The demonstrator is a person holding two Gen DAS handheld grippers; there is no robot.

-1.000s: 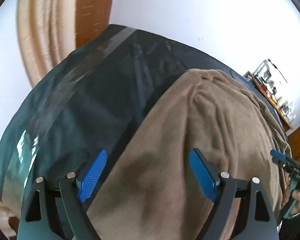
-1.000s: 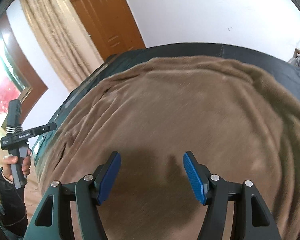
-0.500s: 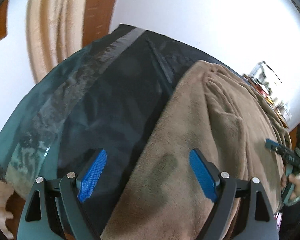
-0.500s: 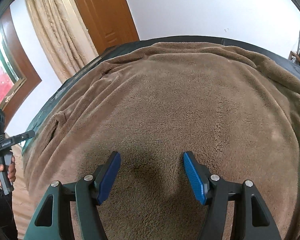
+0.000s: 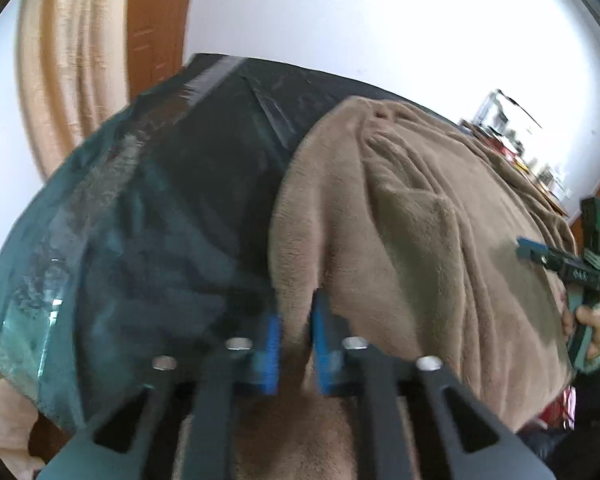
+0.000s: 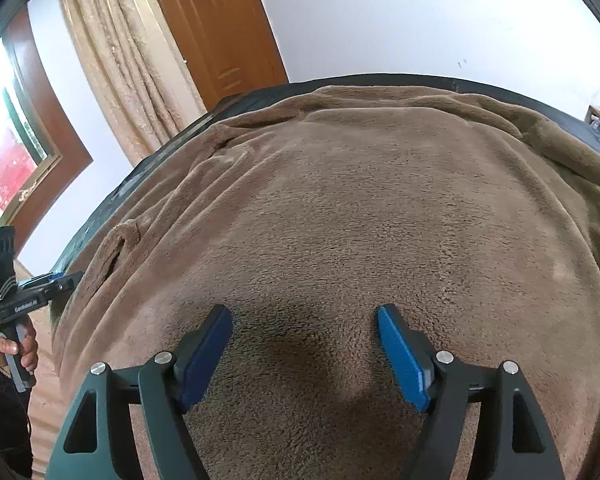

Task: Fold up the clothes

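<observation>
The left gripper, spread wide half a second ago, has now pinched the near edge of the brown fleece garment on the dark bed, suggesting a fold, while the right gripper hovers spread over it.

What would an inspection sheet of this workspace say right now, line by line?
Surface: dark cover, shiny taped strips along its edge.
Job's things: brown fleece garment spread over most of it, wrinkled at the edges.
Clutter: nothing seen on the surface.
Grippers: left gripper pinching the garment's edge; right gripper open above the fleece.
Cables: nothing seen.
Surroundings: beige curtain, wooden door, white wall, cluttered shelf.
</observation>
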